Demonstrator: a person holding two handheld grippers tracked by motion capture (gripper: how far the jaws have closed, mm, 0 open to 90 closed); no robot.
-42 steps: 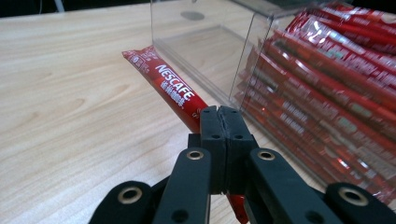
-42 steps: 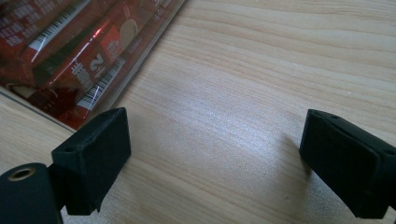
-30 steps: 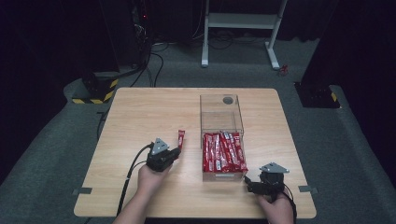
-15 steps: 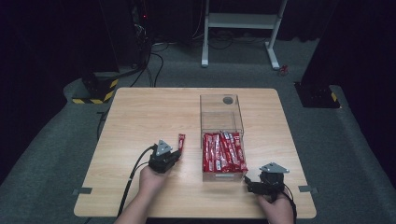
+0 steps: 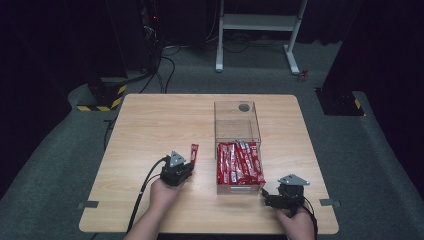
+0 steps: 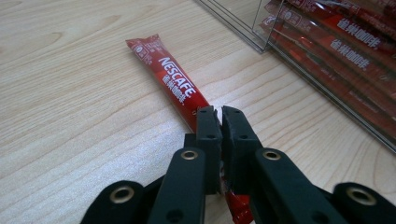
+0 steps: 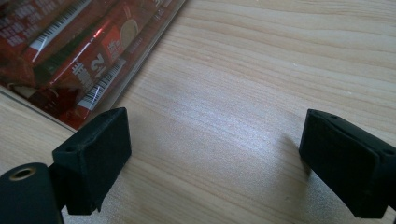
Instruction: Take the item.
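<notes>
While the left gripper (image 5: 179, 169) sits left of the clear box (image 5: 237, 125) on the table (image 5: 150, 120), the right gripper (image 5: 280, 192) rests near-right. Left gripper view: jaws clamped on red sachet (image 6: 170, 86) reading NESCAFE, just starting to part. Right gripper view: jaws wide apart, barcoded sachets (image 7: 70, 51) far-left.

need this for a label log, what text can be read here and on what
"NESCAFE": white letters on the red sachet on the table.
"2": on a sachet in the clear box, beside barcodes too small to read.
Chinese characters on the boxed sachets: too blurred to read.
</notes>
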